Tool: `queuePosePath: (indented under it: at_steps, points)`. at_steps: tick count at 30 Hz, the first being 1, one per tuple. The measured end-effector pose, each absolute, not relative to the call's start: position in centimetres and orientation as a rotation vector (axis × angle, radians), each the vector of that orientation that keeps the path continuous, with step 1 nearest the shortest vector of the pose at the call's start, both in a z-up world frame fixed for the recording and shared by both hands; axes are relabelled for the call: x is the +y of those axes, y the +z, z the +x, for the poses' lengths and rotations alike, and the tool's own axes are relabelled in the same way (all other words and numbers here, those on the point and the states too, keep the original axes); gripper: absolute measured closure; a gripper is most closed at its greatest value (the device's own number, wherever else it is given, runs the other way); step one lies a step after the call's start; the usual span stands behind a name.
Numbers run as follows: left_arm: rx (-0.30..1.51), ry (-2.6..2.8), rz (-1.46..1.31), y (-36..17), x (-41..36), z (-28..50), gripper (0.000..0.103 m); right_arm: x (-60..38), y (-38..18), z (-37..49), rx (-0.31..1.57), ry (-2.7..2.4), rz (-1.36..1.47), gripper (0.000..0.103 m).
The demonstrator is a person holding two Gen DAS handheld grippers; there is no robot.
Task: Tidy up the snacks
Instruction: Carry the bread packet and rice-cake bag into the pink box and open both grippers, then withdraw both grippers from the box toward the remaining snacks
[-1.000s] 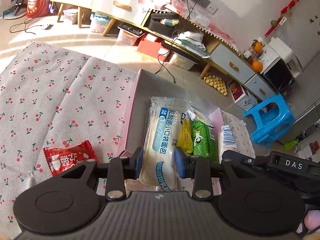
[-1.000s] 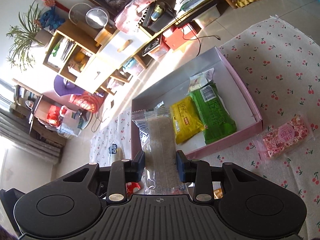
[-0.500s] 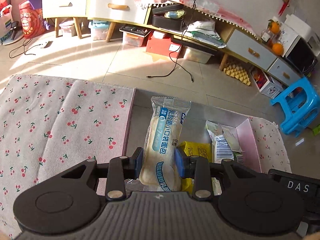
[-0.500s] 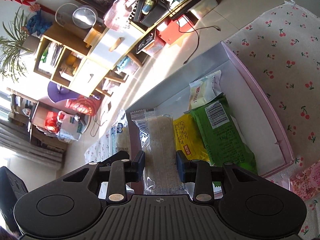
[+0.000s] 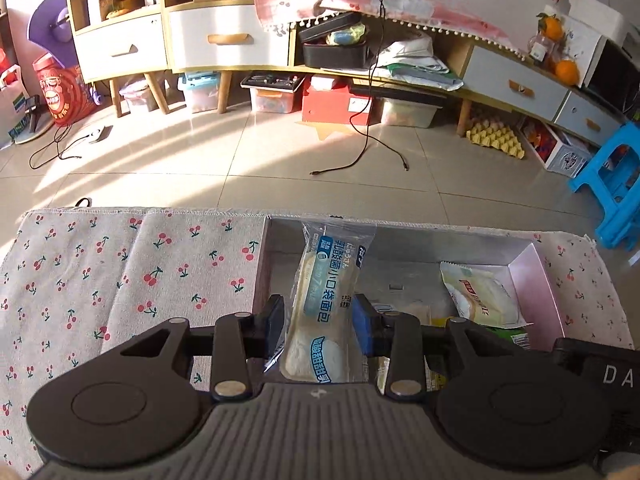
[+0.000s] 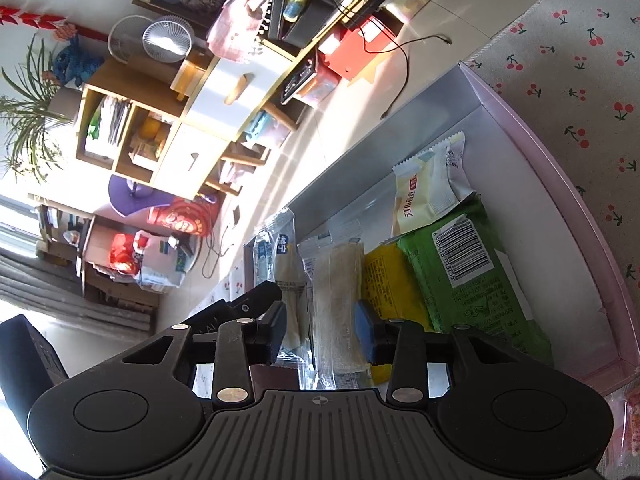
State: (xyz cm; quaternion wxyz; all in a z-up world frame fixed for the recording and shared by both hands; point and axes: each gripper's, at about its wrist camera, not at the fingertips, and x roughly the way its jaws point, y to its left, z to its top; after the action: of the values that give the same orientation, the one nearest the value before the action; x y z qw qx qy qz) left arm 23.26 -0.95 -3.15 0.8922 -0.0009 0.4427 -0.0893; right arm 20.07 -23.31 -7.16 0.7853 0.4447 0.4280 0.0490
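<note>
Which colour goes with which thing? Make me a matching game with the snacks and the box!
Things:
1. bread packet
2. flat packet beside the clear-wrapped bar
3. packet with the barcode up
4. box wall

Colours:
A. pink
B. blue label
C. green
D. yellow

Pairs: 1-B, 2-D, 3-C, 4-A.

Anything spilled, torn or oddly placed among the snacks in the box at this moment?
Nothing stands out. The bread packet, wafer packet, yellow packet and green packet lie side by side in the pink box, wrappers intact.
</note>
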Motion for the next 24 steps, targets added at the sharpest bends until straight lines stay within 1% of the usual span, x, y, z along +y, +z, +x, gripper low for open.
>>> queuePosePath:
  at_steps: [2,4,11,14,19,20,21,23,24]
  points:
    - [0.924,-0.188,-0.001,-3.0,-0.8,23.3,0.067,-23.4,-7.1,20.1,0.927,0.094,0.936,0.051]
    - [0.929,-0.188,-0.008,-2.8,-0.7,23.3,0.063,-23.4,-7.2,20.0,0.938,0.084,0.934,0.051]
    - [0.95,-0.183,-0.025,-2.4,-0.2,22.9,0.058,-23.5,-6.1,18.9,0.94,0.062,0.912,0.05]
    - [0.954,-0.184,-0.029,-2.0,0.0,22.3,0.054,-23.1,-5.3,18.3,0.942,0.06,0.891,0.046]
    - [0.952,-0.199,-0.02,-1.5,0.1,20.8,0.05,-22.5,-4.4,17.3,0.962,0.043,0.854,0.045]
    - [0.954,-0.201,-0.019,-1.5,0.2,20.5,0.05,-22.4,-4.1,17.0,0.966,0.04,0.847,0.043]
    - [0.956,-0.202,-0.021,-1.5,0.2,20.3,0.049,-22.4,-3.8,16.8,0.967,0.04,0.841,0.037]
    - [0.959,-0.203,-0.033,-1.5,0.4,19.7,0.044,-22.1,-3.3,16.3,0.966,0.043,0.824,0.034]
    - [0.96,-0.206,-0.036,-1.5,0.5,19.4,0.041,-22.0,-2.9,15.9,0.967,0.043,0.809,0.034]
